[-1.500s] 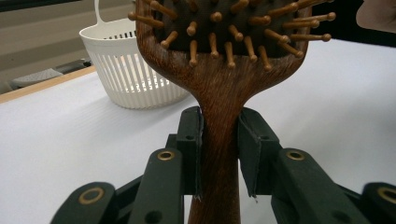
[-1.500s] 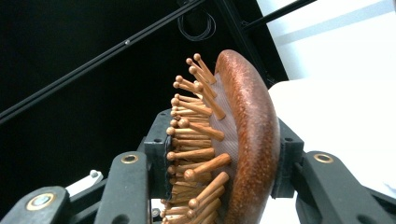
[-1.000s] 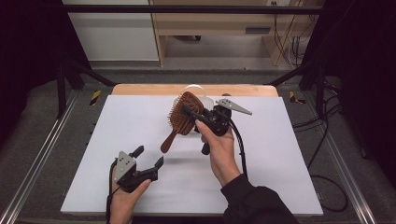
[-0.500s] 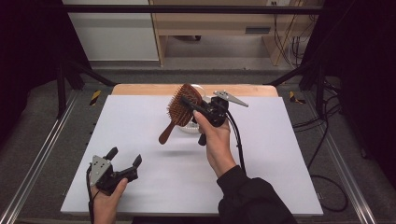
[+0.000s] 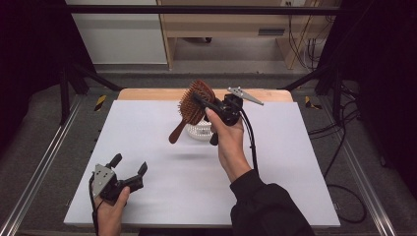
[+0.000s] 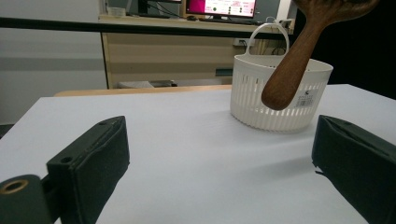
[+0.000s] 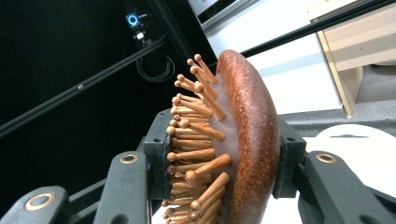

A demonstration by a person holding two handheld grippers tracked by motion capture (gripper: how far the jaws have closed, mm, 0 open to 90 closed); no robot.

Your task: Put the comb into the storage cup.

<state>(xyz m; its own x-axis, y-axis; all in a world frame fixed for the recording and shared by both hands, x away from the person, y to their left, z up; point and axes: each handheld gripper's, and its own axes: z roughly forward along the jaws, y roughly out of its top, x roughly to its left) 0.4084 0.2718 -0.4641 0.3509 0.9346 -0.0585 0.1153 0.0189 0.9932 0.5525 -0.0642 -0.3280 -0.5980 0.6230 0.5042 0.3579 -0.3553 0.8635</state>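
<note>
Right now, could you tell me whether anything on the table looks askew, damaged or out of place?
Nothing looks damaged or spilled. The white slotted basket stands upright on the table. The wooden paddle hairbrush is held tilted above it, its head clamped in the right gripper. The left gripper is open, holding nothing.

Light falls evenly from above on the white worktop (image 5: 147, 147), which shows bright while the surroundings sink into near black. A faint, soft shadow lies near the worktop's middle. The high view is soft and grainy. In the right gripper view the hairbrush (image 7: 243, 140) is sharp, its background dim and blurred.
</note>
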